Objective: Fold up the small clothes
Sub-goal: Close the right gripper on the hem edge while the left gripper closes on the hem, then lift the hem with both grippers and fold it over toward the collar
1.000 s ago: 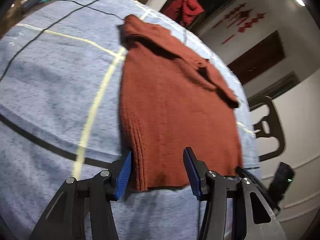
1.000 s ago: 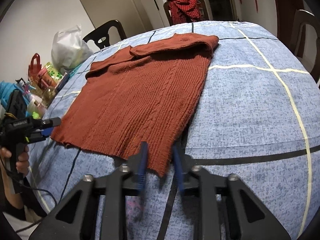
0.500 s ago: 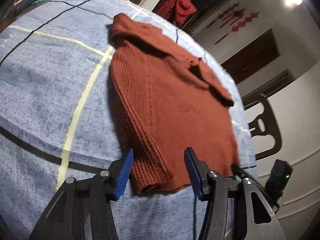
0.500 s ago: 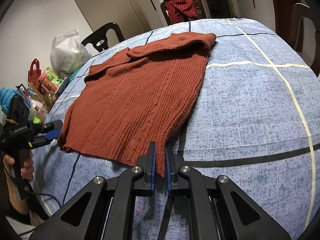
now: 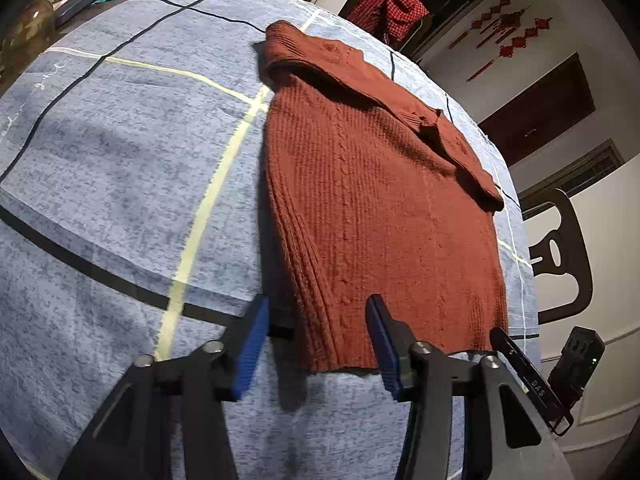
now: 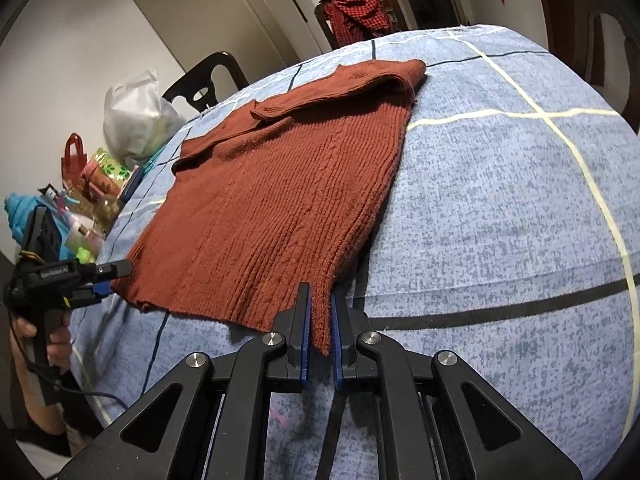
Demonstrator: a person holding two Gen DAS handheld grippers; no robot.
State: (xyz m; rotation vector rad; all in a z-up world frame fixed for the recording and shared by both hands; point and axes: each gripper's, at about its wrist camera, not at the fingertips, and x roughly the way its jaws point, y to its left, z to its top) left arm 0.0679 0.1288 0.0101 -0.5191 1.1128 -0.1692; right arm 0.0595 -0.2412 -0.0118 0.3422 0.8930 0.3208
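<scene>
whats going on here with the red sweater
A person is folding a rust-red knit sweater laid flat on a blue checked cloth, a gripper in each hand. The right tool is shut on one hem corner. The left tool straddles the other corner, jaws just closing but not yet pinching it.

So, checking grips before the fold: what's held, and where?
Right gripper pinches the sweater's hem corner; left gripper's jaws, just closing, straddle the other corner, unpinched.

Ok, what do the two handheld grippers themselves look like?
Both match: black angular linkage arms with silver pivot bolts and blue ribbed pads. The right gripper shows this close up. The left gripper has a black pistol handle, white lettering and a trailing dark cable.
</scene>
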